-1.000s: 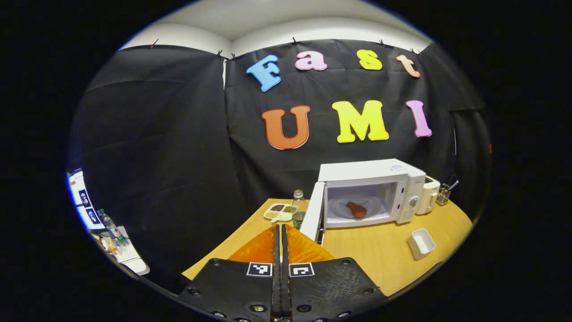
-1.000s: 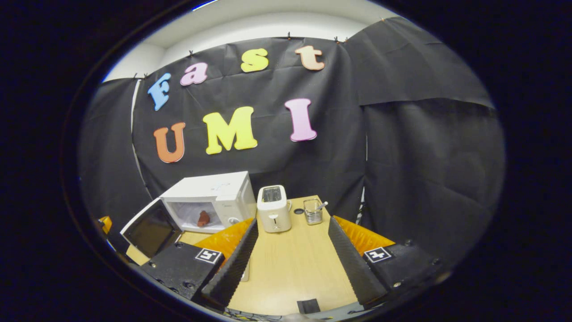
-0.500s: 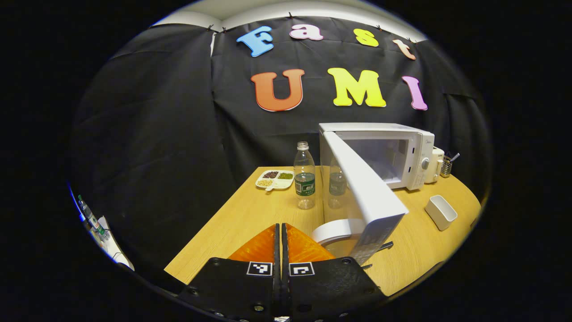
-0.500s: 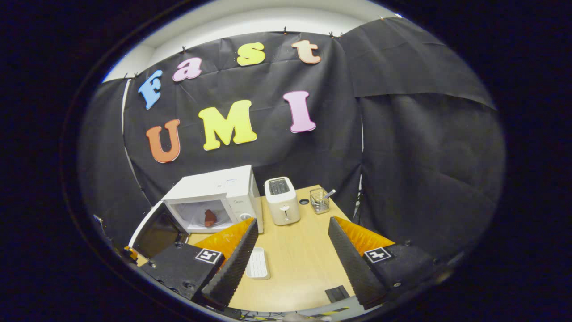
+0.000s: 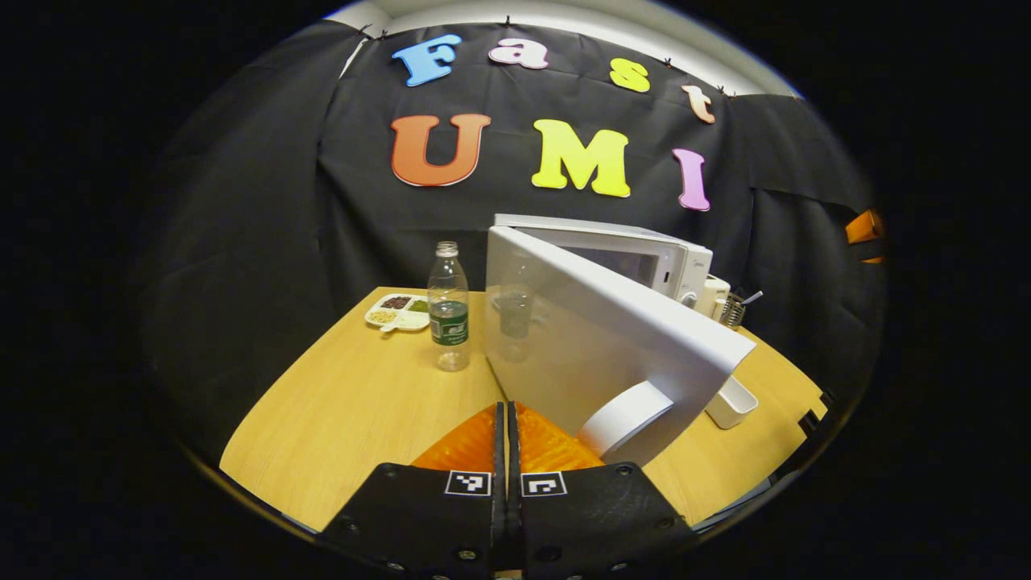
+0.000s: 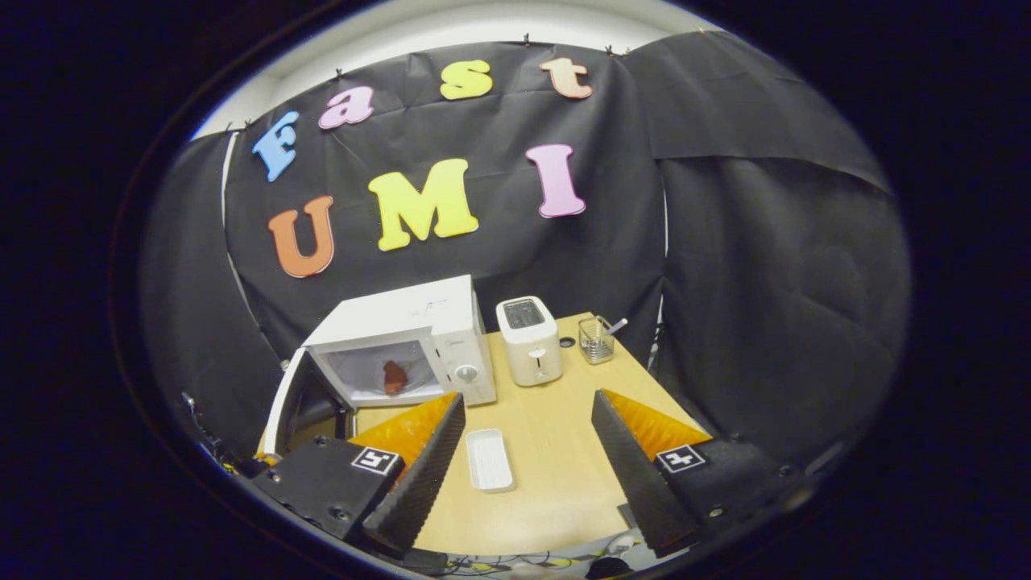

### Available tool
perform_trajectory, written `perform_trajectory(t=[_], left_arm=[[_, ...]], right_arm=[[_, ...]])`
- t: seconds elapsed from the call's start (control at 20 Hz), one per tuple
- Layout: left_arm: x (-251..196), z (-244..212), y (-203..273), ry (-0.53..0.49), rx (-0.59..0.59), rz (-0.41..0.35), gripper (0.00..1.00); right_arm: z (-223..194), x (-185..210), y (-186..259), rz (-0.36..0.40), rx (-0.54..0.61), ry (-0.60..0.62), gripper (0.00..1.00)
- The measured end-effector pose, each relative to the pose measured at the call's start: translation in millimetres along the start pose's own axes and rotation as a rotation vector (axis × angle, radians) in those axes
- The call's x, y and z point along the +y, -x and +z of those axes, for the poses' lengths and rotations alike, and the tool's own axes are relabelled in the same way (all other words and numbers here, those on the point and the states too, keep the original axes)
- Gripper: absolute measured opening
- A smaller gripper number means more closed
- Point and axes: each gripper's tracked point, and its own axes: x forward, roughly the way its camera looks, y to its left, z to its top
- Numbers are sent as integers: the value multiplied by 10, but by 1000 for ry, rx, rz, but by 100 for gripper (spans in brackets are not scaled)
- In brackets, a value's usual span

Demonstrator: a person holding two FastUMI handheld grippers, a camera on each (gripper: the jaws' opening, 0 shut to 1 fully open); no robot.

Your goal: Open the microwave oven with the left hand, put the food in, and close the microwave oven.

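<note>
The white microwave (image 6: 403,334) stands at the back left of the table, with a red-brown piece of food (image 6: 394,376) on its plate inside. Its door (image 5: 596,338) hangs part-way open, its white outer face turned to my left gripper (image 5: 507,415). That gripper is shut with nothing in it, tips close to the door's lower edge, just left of the door handle (image 5: 624,415). I cannot tell whether they touch. My right gripper (image 6: 527,451) is open and empty, held over the table in front of the microwave.
On the wooden table (image 5: 354,403) stand a clear bottle (image 5: 449,310) and a divided tray of beans (image 5: 395,310) left of the door. A toaster (image 6: 529,350), a glass cup (image 6: 596,338) and a white dish (image 6: 490,459) sit right of the microwave.
The left gripper has swung round to the door's outer face and come close to it. The door has turned from wide open toward the oven. The right gripper shifted only slightly.
</note>
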Motion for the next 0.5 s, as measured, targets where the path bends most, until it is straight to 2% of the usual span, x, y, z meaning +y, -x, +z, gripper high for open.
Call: perform_trajectory(t=[0.5], left_arm=[[-1122,46,-376,-116,17,-257,0]], right_arm=[[35,-342,107,-86,-12,-14,100]])
